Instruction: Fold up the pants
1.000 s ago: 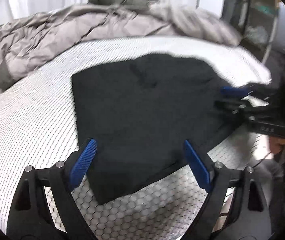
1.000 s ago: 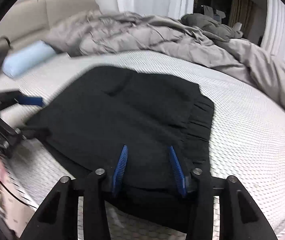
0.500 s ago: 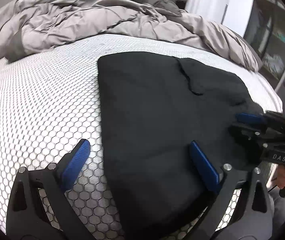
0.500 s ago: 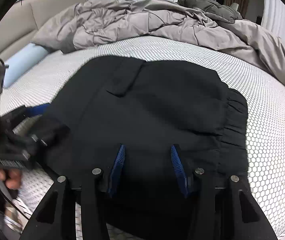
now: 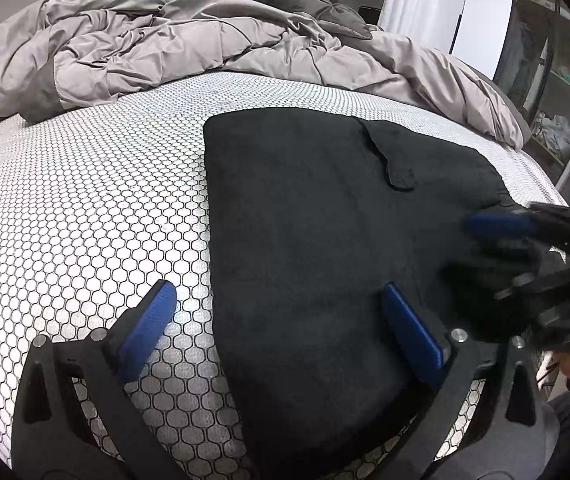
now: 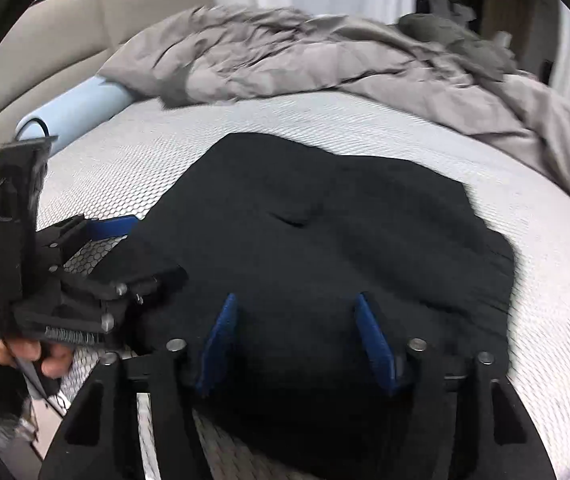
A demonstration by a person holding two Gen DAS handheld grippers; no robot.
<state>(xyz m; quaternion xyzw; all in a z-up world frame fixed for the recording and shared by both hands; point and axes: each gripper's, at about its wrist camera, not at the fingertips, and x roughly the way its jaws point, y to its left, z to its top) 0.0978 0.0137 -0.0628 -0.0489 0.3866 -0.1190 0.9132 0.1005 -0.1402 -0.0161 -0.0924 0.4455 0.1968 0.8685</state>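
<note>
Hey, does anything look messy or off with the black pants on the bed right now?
Mostly tidy: the black pants lie folded and flat on the mattress. One small flap of fabric curls up on top, breaking the smooth surface. Behind them, the grey duvet is bunched in a rumpled heap.

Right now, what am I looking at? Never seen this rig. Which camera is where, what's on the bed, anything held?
No robot arm: a person carries a two-finger gripper in each hand, each with a fisheye camera looking along its blue-padded fingers. One picture is from the left gripper, the other from the right gripper; each also shows the other gripper. Black pants, folded, lie flat on the honeycomb-patterned mattress, with a rumpled grey duvet behind. The left gripper is wide open, the right gripper's jaws are opening above the cloth. Nothing is held.
</note>
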